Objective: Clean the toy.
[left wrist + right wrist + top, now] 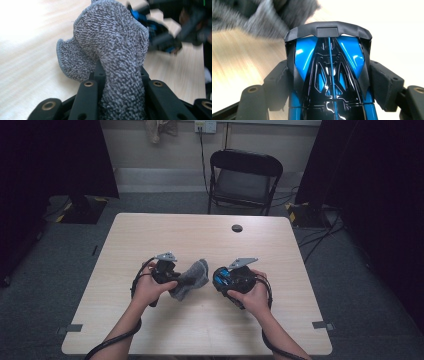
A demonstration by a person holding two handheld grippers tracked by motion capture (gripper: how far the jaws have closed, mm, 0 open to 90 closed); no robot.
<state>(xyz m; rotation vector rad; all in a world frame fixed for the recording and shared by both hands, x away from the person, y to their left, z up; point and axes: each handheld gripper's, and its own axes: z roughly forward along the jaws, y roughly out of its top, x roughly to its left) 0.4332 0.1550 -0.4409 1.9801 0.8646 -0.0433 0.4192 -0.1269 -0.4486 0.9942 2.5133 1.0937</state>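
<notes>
A grey knitted cloth (pixel 195 276) hangs bunched above the middle of the wooden table (pixel 200 237). My left gripper (pixel 177 282) is shut on it. In the left gripper view the cloth (pixel 112 42) rises in a thick fold from between the black jaws of the left gripper (pixel 121 73). My right gripper (pixel 221 283) holds a blue and black toy car (pixel 223 277) just right of the cloth. In the right gripper view the car (pixel 329 62) points away, with both pads (pixel 384 85) pressed on its sides. The cloth (pixel 262 17) lies blurred beyond it.
A round dark cable hole (pixel 237 228) sits near the table's far edge. A black folding chair (pixel 243 177) stands behind the table. Cables lie on the grey floor at the right. Tape marks (pixel 324 324) stick to the front corners.
</notes>
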